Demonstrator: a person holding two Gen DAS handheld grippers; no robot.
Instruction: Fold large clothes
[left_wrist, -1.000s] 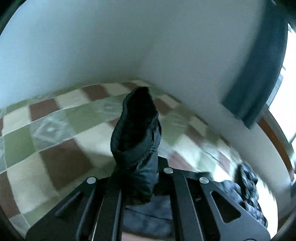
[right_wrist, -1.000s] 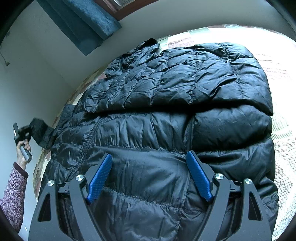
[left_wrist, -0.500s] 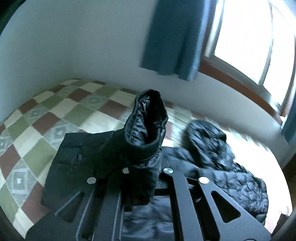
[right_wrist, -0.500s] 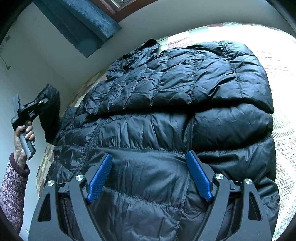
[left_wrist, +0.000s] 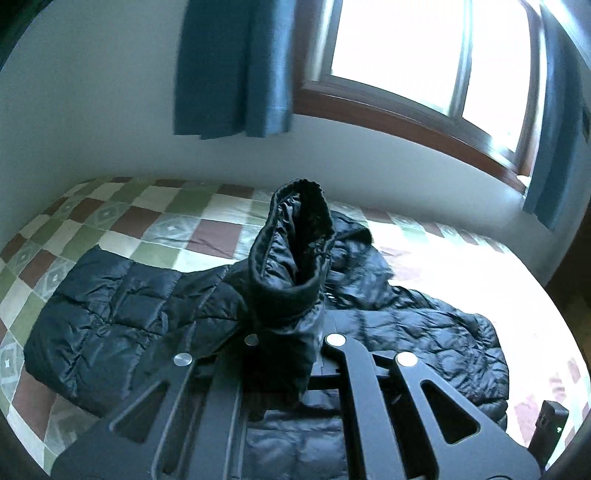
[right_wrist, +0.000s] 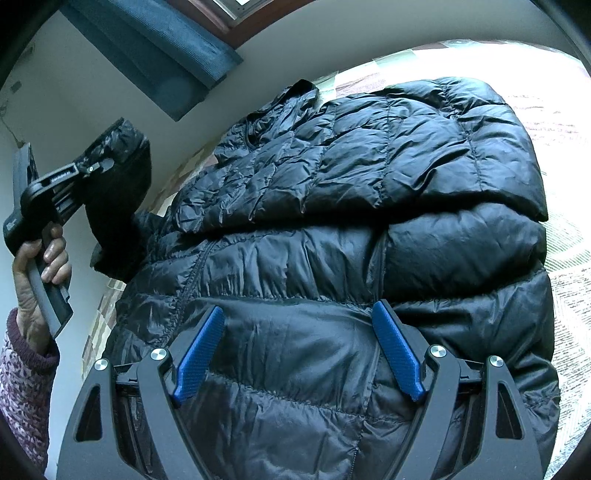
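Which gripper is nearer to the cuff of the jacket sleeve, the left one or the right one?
Left. The left gripper is shut on the sleeve cuff and holds it up. The right gripper hangs open over the jacket's body, apart from the cuff.

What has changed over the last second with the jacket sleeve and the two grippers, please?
The left gripper, shut on the sleeve cuff throughout, has carried it up off the bedspread and in toward the black puffer jacket, swinging to face the window. Nothing was taken or released. The right gripper stayed open above the jacket's lower front, and the body kept its fold.
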